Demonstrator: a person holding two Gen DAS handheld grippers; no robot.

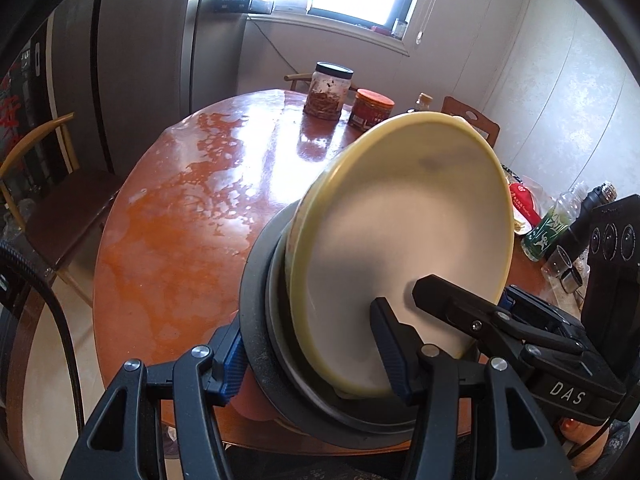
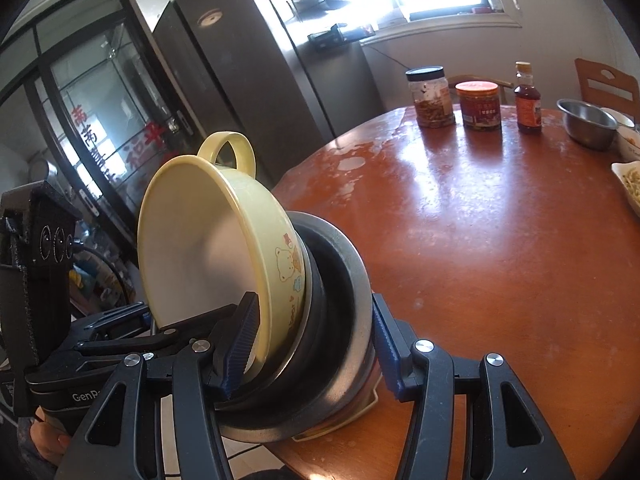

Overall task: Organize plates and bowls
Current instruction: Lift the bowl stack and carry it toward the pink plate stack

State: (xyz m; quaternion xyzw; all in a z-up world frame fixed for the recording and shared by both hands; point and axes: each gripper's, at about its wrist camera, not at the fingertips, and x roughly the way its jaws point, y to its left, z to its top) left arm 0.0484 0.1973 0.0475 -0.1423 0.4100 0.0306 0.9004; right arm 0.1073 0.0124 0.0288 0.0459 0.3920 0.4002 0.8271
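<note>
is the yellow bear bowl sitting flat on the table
No, the yellow bear bowl is tipped on its side, nested with a stack of dark and metal bowls clamped between the right tool fingers.

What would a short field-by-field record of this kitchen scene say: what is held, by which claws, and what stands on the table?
held: stack of nested bowls, yellow bowl on top, tilted
under it: dark bowl and metal bowl
left claw: clamped across the stack
right claw: clamped across the stack
table: round, reddish, worn
far side: two jars, sauce bottle, steel bowl
</note>
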